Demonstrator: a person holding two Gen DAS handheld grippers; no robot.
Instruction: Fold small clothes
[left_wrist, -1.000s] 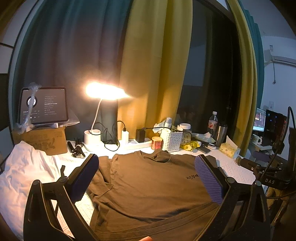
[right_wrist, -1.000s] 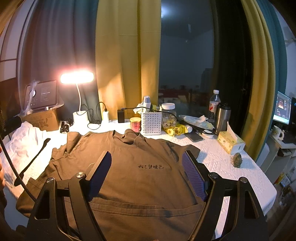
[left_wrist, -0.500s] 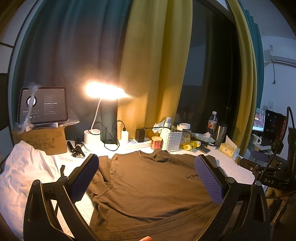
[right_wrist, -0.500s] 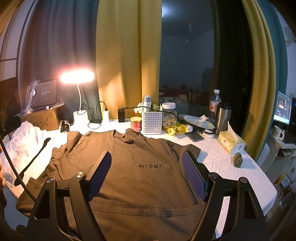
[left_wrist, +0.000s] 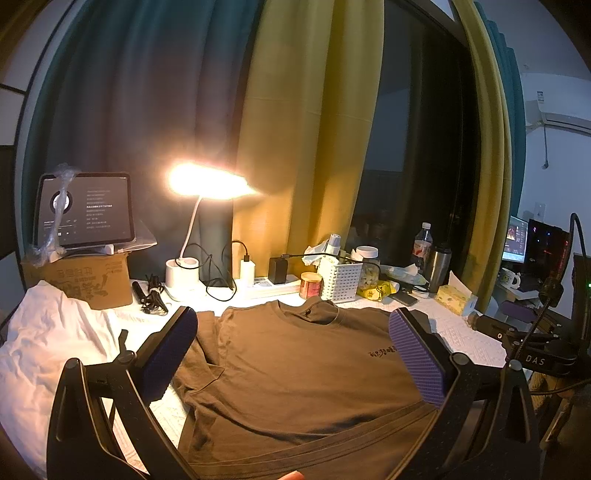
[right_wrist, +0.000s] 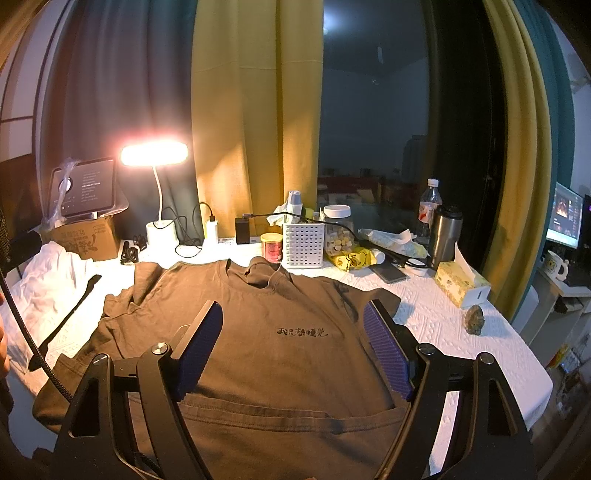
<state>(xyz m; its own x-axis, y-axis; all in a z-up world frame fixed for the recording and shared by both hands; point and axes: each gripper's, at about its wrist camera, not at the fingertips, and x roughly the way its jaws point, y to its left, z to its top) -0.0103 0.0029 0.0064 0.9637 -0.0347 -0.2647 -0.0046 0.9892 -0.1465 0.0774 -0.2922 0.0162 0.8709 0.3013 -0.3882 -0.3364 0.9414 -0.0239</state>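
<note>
The brown T-shirt (right_wrist: 280, 332) lies spread face-up on the table (right_wrist: 461, 332), collar far, unfolded. Left gripper (left_wrist: 291, 354) and right gripper (right_wrist: 293, 345) hover above it, fingers wide, holding nothing. Folding not begun; next move calls for gripping a side edge or sleeve.

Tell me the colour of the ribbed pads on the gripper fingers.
Purple: the ribbed pads show it best in the right wrist view, and the left wrist view agrees.
</note>
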